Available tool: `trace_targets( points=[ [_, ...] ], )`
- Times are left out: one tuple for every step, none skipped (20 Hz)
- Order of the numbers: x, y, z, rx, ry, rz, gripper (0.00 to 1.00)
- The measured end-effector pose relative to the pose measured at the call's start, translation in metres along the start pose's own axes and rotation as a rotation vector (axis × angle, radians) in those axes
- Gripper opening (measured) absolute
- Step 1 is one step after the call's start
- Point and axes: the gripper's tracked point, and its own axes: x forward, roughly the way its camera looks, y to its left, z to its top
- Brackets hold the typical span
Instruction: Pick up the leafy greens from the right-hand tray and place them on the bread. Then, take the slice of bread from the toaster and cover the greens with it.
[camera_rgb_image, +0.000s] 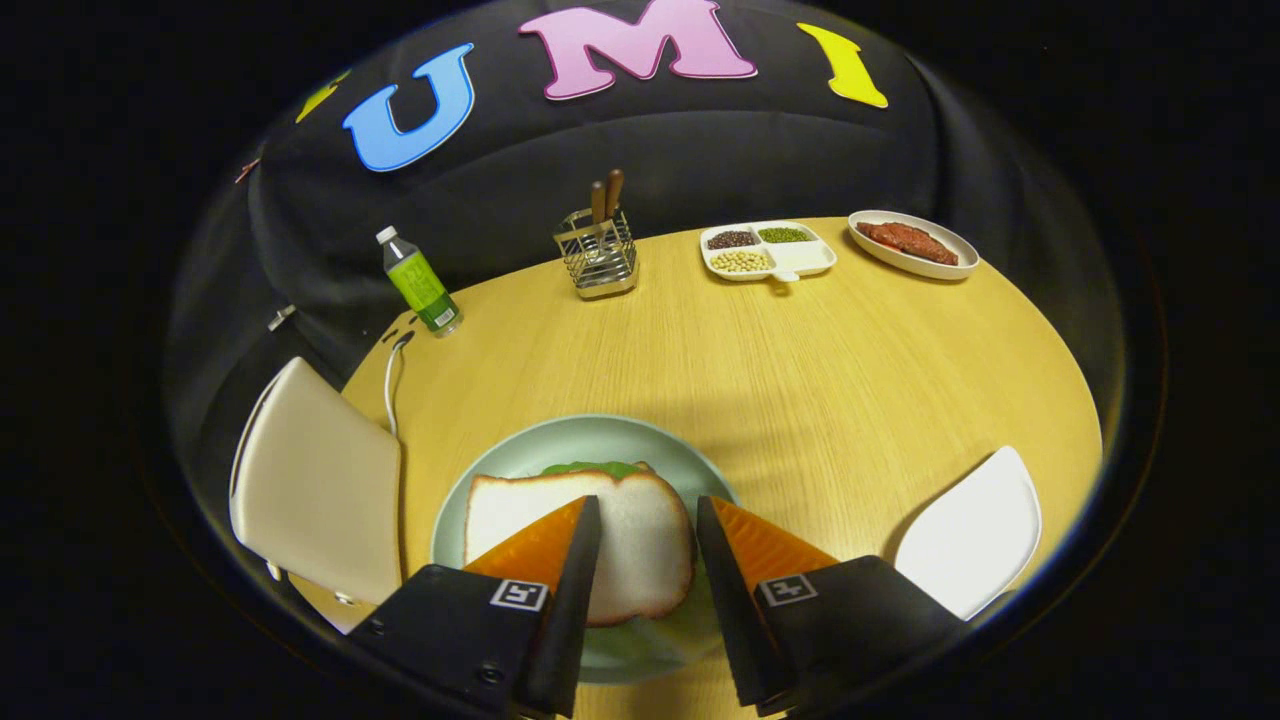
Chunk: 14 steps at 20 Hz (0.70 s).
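Gripper (648, 515) spread apart, gripping nothing, w/ soft crusted bread slice (575, 540) between fingers, covering leafy greens (590, 468) on round pale-green plate (530, 450); grained wood tabletop (800, 360) beyond.

We've got a round wooden table (760, 370) holding a green plate (560, 445), white tray (975, 535), toaster (320, 490), bottle (420, 282), utensil rack (600, 258), divided bean dish (768, 250) and meat plate (912, 243).

The gripper (648, 520) hangs over that green plate with its fingers apart.

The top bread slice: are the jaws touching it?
Cannot tell. In the gripper view the open gripper straddles the bread slice; height above it is unclear.
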Motion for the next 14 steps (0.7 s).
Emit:
trace_targets(
  points=[
    [-0.001, 0.000, 0.003, -0.015, -0.011, -0.008, 0.65],
    [-0.002, 0.000, 0.006, -0.037, -0.019, -0.015, 0.70],
    [-0.003, 0.000, 0.007, -0.066, -0.024, -0.019, 0.76],
    [-0.005, 0.000, 0.008, -0.096, -0.028, -0.026, 0.81],
    [-0.007, -0.004, 0.011, -0.123, -0.034, -0.050, 0.84],
    [-0.010, -0.008, 0.014, -0.135, -0.044, -0.066, 0.92],
    [-0.013, -0.009, 0.021, -0.136, -0.064, -0.072, 1.00],
    [-0.017, -0.010, 0.027, -0.137, -0.086, -0.078, 1.00],
    [-0.020, -0.011, 0.031, -0.140, -0.098, -0.077, 1.00],
    [-0.024, -0.010, 0.036, -0.141, -0.105, -0.071, 1.00],
    [-0.028, -0.008, 0.039, -0.143, -0.107, -0.062, 1.00],
    [-0.034, -0.007, 0.044, -0.146, -0.113, -0.052, 1.00],
    [-0.040, -0.005, 0.051, -0.150, -0.124, -0.040, 1.00],
    [-0.047, -0.002, 0.056, -0.157, -0.133, -0.024, 1.00]
  ],
)
